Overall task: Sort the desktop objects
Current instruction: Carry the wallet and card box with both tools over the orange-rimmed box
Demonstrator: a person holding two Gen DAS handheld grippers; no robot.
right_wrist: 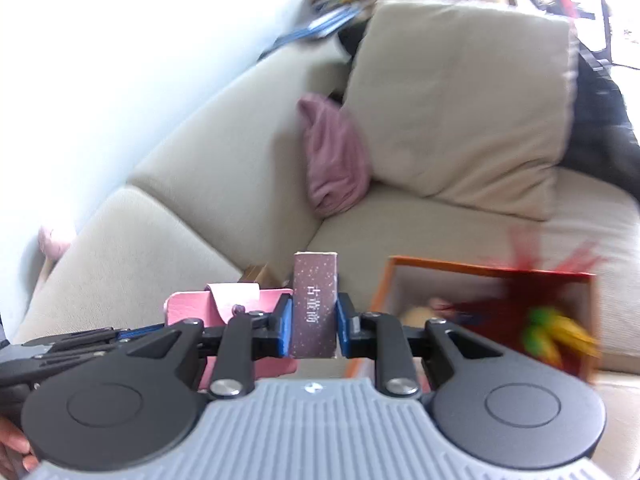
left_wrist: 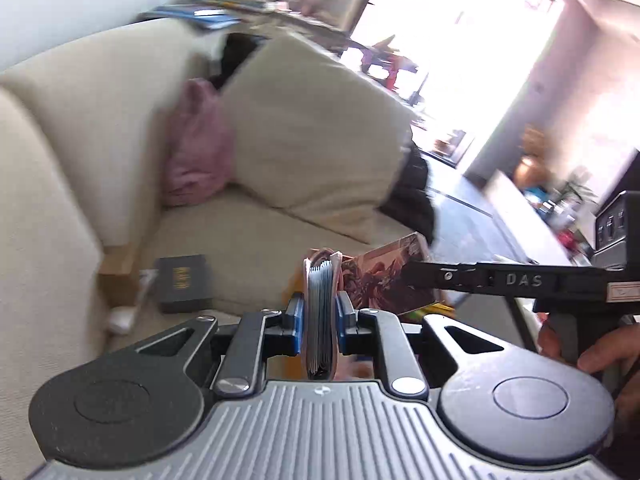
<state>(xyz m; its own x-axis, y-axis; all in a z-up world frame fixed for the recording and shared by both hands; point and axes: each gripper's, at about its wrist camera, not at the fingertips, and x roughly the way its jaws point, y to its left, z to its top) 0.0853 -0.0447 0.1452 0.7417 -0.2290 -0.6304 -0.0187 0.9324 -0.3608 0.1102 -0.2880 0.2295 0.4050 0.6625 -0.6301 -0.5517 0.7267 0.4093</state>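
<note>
A pink wallet (left_wrist: 320, 312), seen edge-on with its cards showing, is clenched between the pads of the left tongs (left_wrist: 319, 320) and held in the air above the sofa seat (left_wrist: 248, 248). A maroon box (right_wrist: 315, 304) is gripped upright in the right tongs (right_wrist: 314, 322). An orange-rimmed open box (right_wrist: 492, 304) stands at the front edge of the seat, to the right. A black box (left_wrist: 182, 282) lies by the armrest corner, with bare cushion left between.

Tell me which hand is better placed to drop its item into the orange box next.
Probably the right. Its tongs, gripping the maroon box, sit right beside the open orange box. The left tongs, holding the pink wallet, are farther from it.
</note>
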